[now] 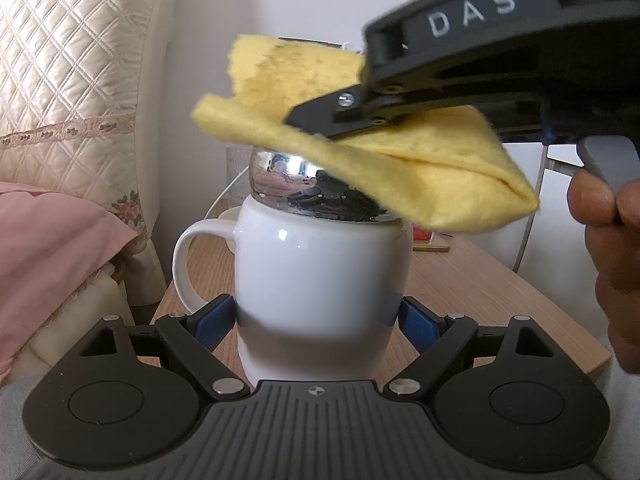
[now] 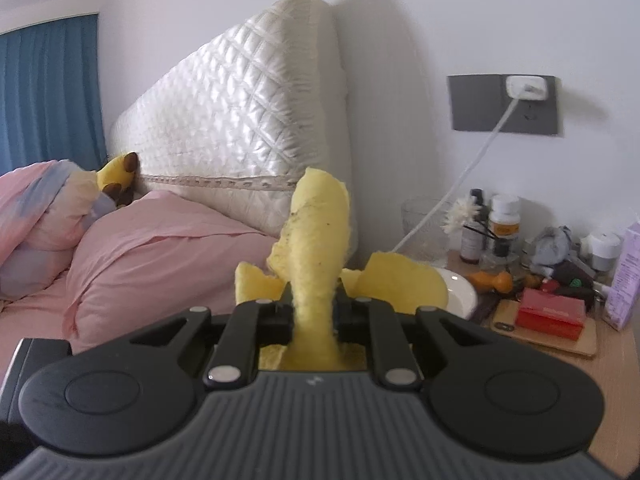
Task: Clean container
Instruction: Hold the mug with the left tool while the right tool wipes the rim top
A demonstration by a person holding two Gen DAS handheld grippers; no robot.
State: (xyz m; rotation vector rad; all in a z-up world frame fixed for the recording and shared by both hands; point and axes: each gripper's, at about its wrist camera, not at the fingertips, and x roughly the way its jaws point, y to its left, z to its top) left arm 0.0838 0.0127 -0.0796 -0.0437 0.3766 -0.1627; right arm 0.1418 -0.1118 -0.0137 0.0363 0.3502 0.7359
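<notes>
Left gripper (image 1: 316, 322): blue pads (image 1: 212, 320) pressed against both sides of a white mug (image 1: 320, 276), low on its body; the mug stands upright on a wooden bedside table (image 1: 500, 300), directly ahead of the tool.
Mug: glossy ceramic, rounded barrel shape, loop handle pointing left, capped with a mirror-finish chrome lid (image 1: 280, 176).
Right gripper (image 2: 314, 312): jaws narrow, clamped on a yellow cloth (image 2: 316, 240). In the left wrist view the cloth (image 1: 400, 160), soft, fuzzy and folded, lies across the lid's top right edge and hides part of it. A hand (image 1: 608, 240) holds this gripper's handle at the right.
Behind: small white dish (image 2: 460, 290), red box (image 2: 550, 314), bottles and jars (image 2: 504, 220), ribbed glass (image 2: 424, 224), white cable (image 2: 452, 196) to a wall plug.
Left: pink pillow (image 2: 160, 248), quilted cream headboard (image 2: 240, 128), blue curtain (image 2: 48, 92).
</notes>
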